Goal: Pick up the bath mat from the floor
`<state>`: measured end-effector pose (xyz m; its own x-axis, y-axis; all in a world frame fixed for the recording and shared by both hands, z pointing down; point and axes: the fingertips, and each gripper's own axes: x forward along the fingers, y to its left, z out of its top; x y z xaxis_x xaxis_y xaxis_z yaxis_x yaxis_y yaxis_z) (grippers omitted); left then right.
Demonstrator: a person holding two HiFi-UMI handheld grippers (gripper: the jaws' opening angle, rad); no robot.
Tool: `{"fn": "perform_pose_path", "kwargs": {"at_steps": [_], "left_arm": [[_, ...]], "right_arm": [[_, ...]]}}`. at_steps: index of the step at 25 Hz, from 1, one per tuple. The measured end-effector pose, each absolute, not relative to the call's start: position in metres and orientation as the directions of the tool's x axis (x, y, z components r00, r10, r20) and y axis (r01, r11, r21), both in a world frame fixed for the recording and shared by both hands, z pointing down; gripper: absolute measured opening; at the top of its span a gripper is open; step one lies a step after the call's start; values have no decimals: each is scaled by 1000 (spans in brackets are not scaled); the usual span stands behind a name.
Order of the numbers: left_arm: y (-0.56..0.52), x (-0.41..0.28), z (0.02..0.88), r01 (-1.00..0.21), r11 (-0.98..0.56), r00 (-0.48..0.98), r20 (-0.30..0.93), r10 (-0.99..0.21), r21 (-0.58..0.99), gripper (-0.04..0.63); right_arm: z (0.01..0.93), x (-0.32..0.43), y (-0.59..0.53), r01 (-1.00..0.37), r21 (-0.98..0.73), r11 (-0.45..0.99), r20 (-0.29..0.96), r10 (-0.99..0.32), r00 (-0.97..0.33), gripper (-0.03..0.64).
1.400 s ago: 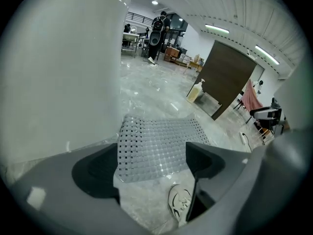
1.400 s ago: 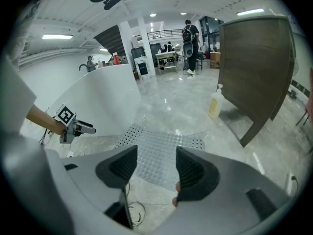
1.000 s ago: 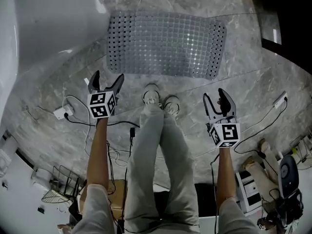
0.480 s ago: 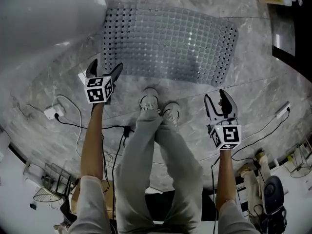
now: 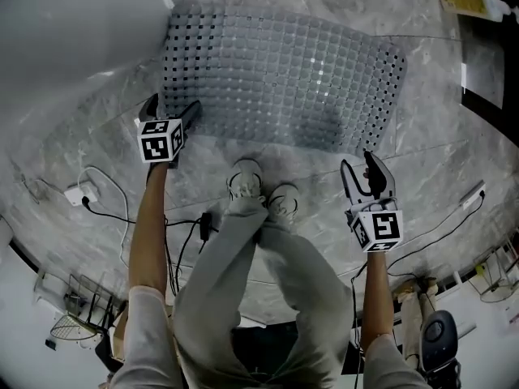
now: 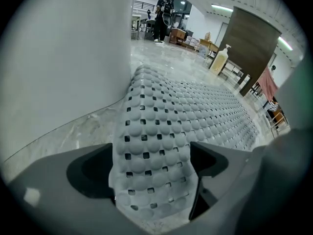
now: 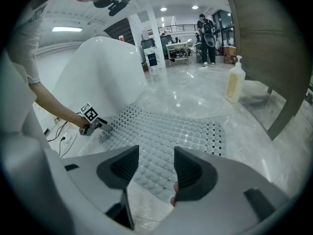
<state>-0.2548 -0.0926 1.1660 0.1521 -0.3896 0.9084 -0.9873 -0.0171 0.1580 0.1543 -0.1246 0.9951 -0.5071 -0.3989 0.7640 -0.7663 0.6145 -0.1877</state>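
The grey perforated bath mat [image 5: 284,71] lies flat on the marble floor beside the tub. My left gripper [image 5: 171,108] is down at its near left corner. In the left gripper view the mat's corner [image 6: 154,146] runs between the wide-apart jaws of the left gripper [image 6: 151,170], and the pads do not press on it. My right gripper [image 5: 359,163] hovers just short of the mat's near right edge. Its jaws are closing slightly with nothing between them. In the right gripper view the mat [image 7: 171,129] lies beyond the right gripper [image 7: 156,168], with the left gripper [image 7: 100,125] at its far corner.
A white bathtub [image 5: 73,31] borders the mat's left side. A soap bottle [image 5: 470,2] stands by a dark cabinet [image 7: 274,58] at the far right. The person's shoes [image 5: 259,186] are just behind the mat. Cables and a plug [image 5: 81,194] trail over the floor at the left.
My left gripper has moved forward and down to the mat's near left corner. The right gripper has edged closer to the mat's near edge. The head view has shifted towards the mat.
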Motion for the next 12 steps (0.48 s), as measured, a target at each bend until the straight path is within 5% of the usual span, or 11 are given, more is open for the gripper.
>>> {"fn": "perform_pose_path", "kwargs": {"at_steps": [12], "left_arm": [[-110, -255, 1192, -990, -8, 131, 919, -372, 138, 510]], "right_arm": [[1008, 146, -139, -765, -179, 619, 764, -402, -504, 217]]}}
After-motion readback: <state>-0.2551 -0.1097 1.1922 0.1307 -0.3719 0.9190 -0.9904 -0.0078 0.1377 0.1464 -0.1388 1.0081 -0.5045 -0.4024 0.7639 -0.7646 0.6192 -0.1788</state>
